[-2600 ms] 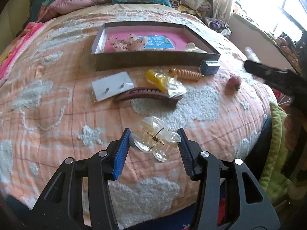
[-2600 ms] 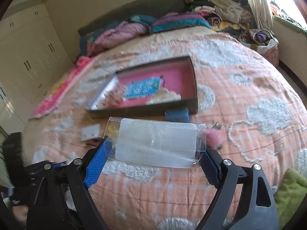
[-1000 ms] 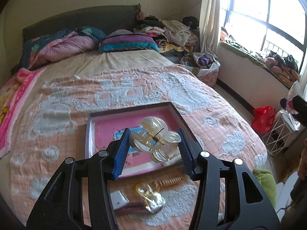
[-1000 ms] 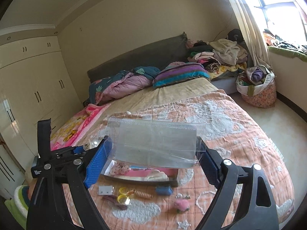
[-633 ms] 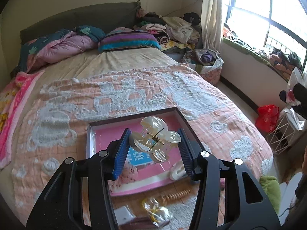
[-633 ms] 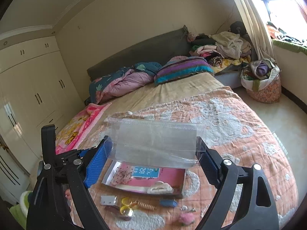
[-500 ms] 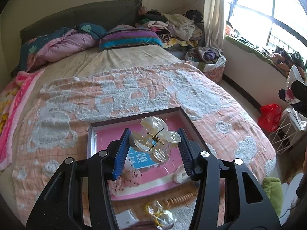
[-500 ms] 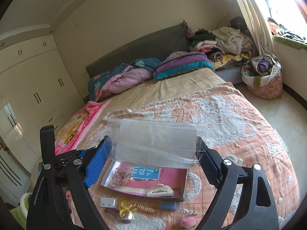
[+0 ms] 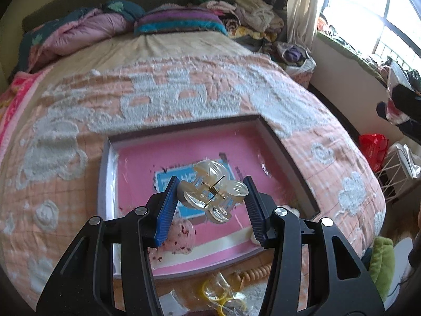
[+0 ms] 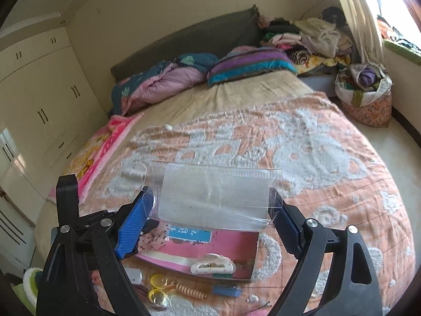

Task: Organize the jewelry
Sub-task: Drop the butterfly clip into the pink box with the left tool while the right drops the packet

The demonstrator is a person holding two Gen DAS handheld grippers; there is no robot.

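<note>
My left gripper (image 9: 210, 205) is shut on a clear claw hair clip (image 9: 213, 193) and holds it in the air above the pink-lined tray (image 9: 284, 144) on the bed. The tray holds a blue card (image 9: 163, 181), a speckled pink pouch (image 9: 181, 234) and a white clip (image 10: 211, 263). My right gripper (image 10: 210, 218) is shut on a clear plastic zip bag (image 10: 213, 194), held high above the tray (image 10: 252, 260). The left gripper's body shows at the left of the right wrist view (image 10: 79, 226).
In front of the tray lie a yellow ring bag (image 9: 223, 289), an orange spiral clip (image 10: 190, 291), a blue item (image 10: 226, 291) and a white card (image 10: 134, 273). The bed carries an orange quilt (image 9: 184, 89), pillows and clothes at the head. A window is at the right.
Both grippers have dropped lower and nearer the tray, which now looks bigger below the clip and the bag. Each keeps its hold.
</note>
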